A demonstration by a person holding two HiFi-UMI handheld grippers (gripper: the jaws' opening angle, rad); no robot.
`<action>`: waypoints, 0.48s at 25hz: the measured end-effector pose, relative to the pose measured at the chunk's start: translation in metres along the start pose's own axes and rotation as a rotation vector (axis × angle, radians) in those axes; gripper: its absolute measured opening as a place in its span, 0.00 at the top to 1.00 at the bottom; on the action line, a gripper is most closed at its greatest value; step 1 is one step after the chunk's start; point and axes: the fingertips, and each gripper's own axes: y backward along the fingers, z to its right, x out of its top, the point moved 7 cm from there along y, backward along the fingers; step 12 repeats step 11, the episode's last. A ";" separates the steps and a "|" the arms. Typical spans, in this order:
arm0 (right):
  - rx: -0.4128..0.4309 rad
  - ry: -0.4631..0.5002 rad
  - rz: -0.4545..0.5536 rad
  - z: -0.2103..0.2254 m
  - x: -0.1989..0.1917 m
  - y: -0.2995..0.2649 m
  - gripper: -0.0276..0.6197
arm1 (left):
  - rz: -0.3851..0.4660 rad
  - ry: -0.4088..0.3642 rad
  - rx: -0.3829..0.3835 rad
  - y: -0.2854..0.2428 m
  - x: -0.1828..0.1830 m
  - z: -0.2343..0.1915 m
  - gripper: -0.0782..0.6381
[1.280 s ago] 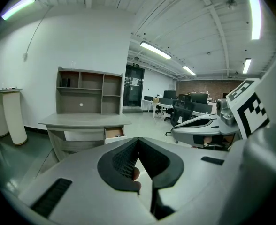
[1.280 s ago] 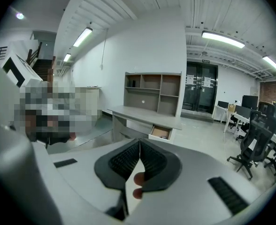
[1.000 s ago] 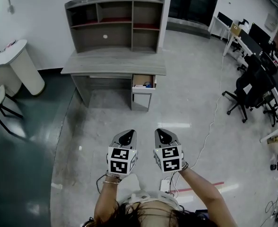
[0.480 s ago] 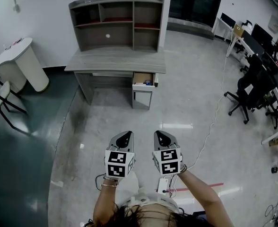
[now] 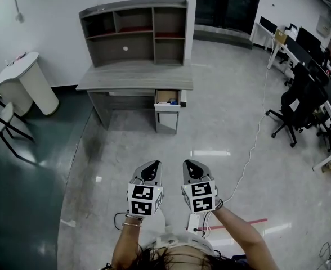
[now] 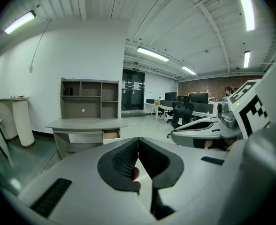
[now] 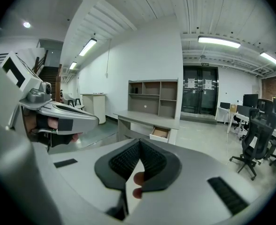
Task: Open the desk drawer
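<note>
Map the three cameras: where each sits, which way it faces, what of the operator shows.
Head view: on the person's head, looking steeply down at floor and desk with open drawer; forearms, left hand-held gripper and right hand-held gripper show.
Left gripper view: rides the left one, faces the desk along shut jaws; right one at right.
Right gripper view: rides the right one, faces the desk along shut jaws; left one at left.
Both gripper views share the desk and open drawer.
</note>
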 end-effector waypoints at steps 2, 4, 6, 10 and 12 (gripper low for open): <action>0.011 -0.011 0.005 0.002 0.000 0.004 0.92 | 0.000 0.000 0.009 -0.001 0.001 0.004 0.87; 0.017 -0.019 0.008 0.004 -0.001 0.007 0.92 | 0.000 -0.001 0.015 -0.001 0.001 0.008 0.87; 0.019 -0.020 0.010 0.006 -0.002 0.010 0.92 | 0.001 -0.003 0.017 0.000 0.002 0.012 0.87; 0.018 -0.007 0.012 0.013 -0.006 0.014 0.92 | 0.008 -0.003 0.024 0.001 0.003 0.019 0.87; 0.018 -0.004 0.013 0.014 -0.007 0.015 0.92 | 0.010 -0.002 0.026 0.001 0.002 0.020 0.87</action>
